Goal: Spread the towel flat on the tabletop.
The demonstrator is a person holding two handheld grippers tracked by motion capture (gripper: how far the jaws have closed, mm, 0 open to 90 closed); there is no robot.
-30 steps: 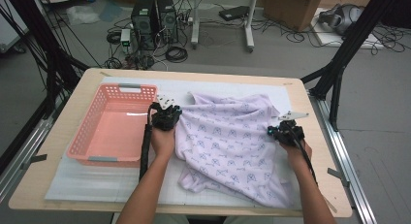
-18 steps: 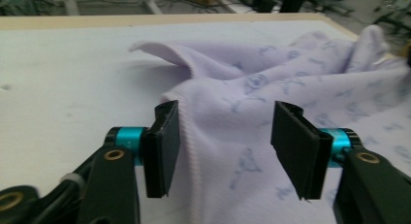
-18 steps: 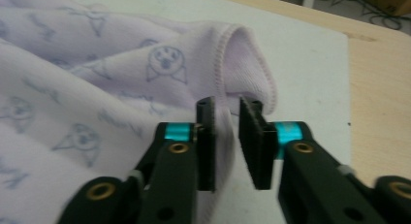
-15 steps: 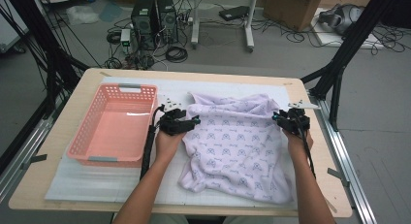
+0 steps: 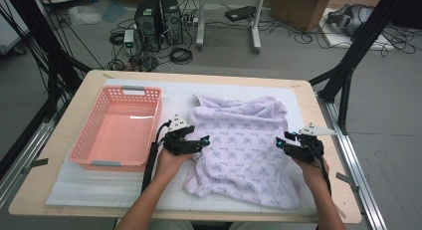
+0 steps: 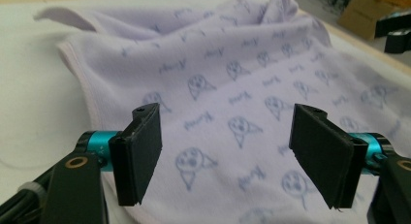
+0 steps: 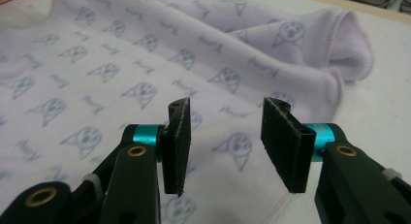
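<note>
A pale lilac cloth point(image 5: 241, 145) printed with small blue faces lies rumpled on the white mat, right of the basket. My left gripper point(image 5: 203, 140) hovers over its left edge, and its jaws have just been opening; they stand wide apart over the cloth point(image 6: 228, 88) with nothing pressed between them. My right gripper point(image 5: 279, 142) is over the cloth's right edge. Its jaws have just been opening too and now stand apart above the fabric point(image 7: 145, 64), gripping nothing. A folded hem point(image 7: 351, 44) bulges at the far right.
A pink plastic basket point(image 5: 87, 158) with nothing in it sits at the left of the white mat point(image 5: 171, 95). The wooden table edge point(image 5: 328, 140) runs close to the right hand. Cables, computer cases and boxes lie on the floor beyond the table.
Both grippers let go of the cloth, which was held a second ago. Both hands slid toward the near side of the table. The cloth has settled more squarely on the mat.
</note>
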